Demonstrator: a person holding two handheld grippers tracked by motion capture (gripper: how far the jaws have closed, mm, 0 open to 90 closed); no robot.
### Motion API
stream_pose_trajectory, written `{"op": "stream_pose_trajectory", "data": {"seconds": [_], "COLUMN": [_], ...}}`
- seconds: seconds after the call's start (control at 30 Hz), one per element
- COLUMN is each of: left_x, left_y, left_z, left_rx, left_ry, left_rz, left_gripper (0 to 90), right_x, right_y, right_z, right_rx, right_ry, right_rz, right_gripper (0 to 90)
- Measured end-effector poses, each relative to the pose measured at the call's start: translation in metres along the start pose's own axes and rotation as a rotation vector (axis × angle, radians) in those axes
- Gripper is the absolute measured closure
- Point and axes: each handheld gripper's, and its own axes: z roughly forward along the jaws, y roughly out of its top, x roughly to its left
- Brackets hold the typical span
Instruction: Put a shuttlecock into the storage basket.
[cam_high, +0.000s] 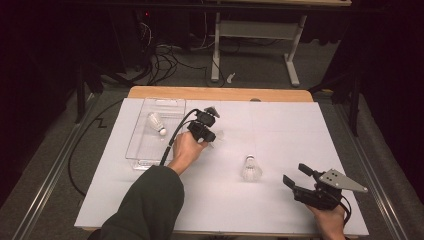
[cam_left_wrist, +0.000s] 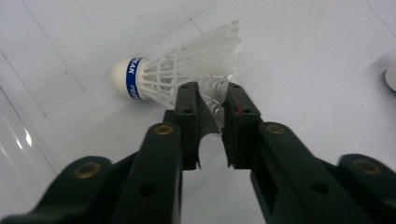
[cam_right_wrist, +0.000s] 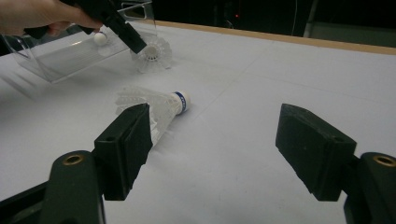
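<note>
A white shuttlecock (cam_left_wrist: 177, 74) with a blue band lies on its side on the white table. My left gripper (cam_left_wrist: 210, 88) is shut on the edge of its feather skirt. In the high view this gripper (cam_high: 212, 136) sits just right of a clear tray (cam_high: 131, 150), which holds another shuttlecock (cam_high: 156, 122). A third shuttlecock (cam_high: 251, 169) lies mid-table. My right gripper (cam_high: 296, 175) stands open near the front right, short of that shuttlecock (cam_right_wrist: 156, 105), with nothing between its jaws. In the right gripper view, the left gripper (cam_right_wrist: 135, 44) pinches its shuttlecock (cam_right_wrist: 154, 56) beside the tray (cam_right_wrist: 60, 60).
The white sheet covers a wooden table whose far edge (cam_high: 220, 93) shows bare wood. Beyond it stand a desk frame (cam_high: 216, 55) and cables (cam_high: 160, 62) on the floor. Open sheet lies between the two grippers and at the back right.
</note>
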Motion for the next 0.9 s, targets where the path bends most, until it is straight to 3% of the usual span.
{"op": "stream_pose_trajectory", "data": {"seconds": [0.3, 0.9], "left_x": [0.002, 0.008], "left_y": [-0.001, -0.003], "left_z": [-0.003, -0.017], "left_rx": [-0.002, -0.036], "left_ry": [-0.003, 0.002], "left_rz": [0.000, 0.007], "left_gripper": [88.2, 89.9], "right_x": [0.000, 0.000], "right_y": [0.000, 0.000], "right_z": [0.000, 0.000], "right_rx": [0.002, 0.000], "right_ry": [0.002, 0.001], "right_rz": [-0.001, 0.001], "right_gripper": [27.2, 27.1]}}
